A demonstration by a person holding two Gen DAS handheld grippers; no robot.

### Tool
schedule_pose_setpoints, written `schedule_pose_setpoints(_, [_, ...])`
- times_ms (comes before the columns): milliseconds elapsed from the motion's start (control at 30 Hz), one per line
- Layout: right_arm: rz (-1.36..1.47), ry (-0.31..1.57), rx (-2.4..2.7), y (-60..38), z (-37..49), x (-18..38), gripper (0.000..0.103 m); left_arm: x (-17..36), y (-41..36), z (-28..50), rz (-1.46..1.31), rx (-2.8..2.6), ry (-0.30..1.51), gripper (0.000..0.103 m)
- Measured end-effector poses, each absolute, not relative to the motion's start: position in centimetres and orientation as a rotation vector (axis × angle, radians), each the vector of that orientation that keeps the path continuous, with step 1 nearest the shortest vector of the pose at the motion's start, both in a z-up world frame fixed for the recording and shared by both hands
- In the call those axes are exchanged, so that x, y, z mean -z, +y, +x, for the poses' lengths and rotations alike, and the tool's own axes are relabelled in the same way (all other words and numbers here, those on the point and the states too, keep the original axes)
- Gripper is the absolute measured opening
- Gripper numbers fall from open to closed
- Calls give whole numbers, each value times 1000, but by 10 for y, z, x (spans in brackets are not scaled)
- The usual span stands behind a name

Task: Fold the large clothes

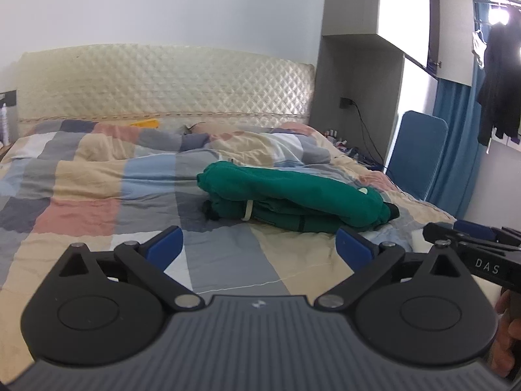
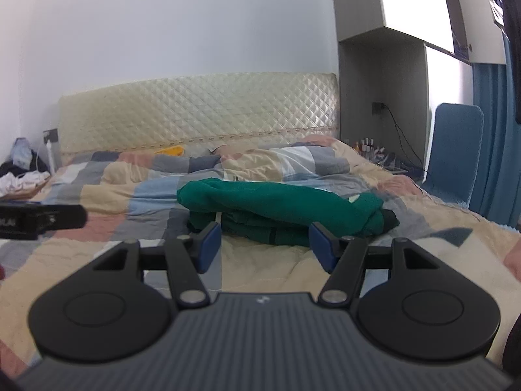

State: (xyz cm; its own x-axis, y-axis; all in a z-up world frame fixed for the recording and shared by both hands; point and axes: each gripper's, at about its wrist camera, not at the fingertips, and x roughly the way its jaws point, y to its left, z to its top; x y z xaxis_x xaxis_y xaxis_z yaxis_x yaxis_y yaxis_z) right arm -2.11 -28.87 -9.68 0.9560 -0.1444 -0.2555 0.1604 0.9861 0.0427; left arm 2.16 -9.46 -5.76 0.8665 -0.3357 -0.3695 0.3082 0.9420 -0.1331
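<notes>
A green garment (image 1: pixel 293 198) lies as a folded bundle on the patchwork quilt, right of the bed's middle. In the right wrist view the same garment (image 2: pixel 280 208) sits just beyond the blue pads. My left gripper (image 1: pixel 259 242) is open wide over the quilt, short of the bundle, with nothing between its fingers. My right gripper (image 2: pixel 265 241) is open at a narrower gap, close in front of the bundle's near edge and also empty. Each view catches the other gripper at its edge: the right one (image 1: pixel 472 247), the left one (image 2: pixel 42 220).
A checked quilt (image 1: pixel 97 202) covers the bed, bunched up near the cream padded headboard (image 1: pixel 162 81). A blue chair (image 1: pixel 416 153) and a cluttered bedside shelf (image 2: pixel 374 150) stand right of the bed. Clothes are piled on a stand (image 2: pixel 22 172) at the left. A hand (image 1: pixel 508 342) shows at the lower right.
</notes>
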Motion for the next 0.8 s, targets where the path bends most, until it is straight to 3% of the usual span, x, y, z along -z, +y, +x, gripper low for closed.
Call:
schedule_pose_setpoints(267, [74, 253, 166, -291, -22, 98, 67, 58, -88, 27, -99, 303, 406, 102])
schedule_pose_setpoints(433, [68, 249, 177, -290, -21, 99, 78, 59, -91, 27, -92, 289, 415, 102])
schedule_pose_setpoints(800, [77, 257, 174, -293, -20, 101, 78, 55, -93, 27, -84, 284, 425, 102])
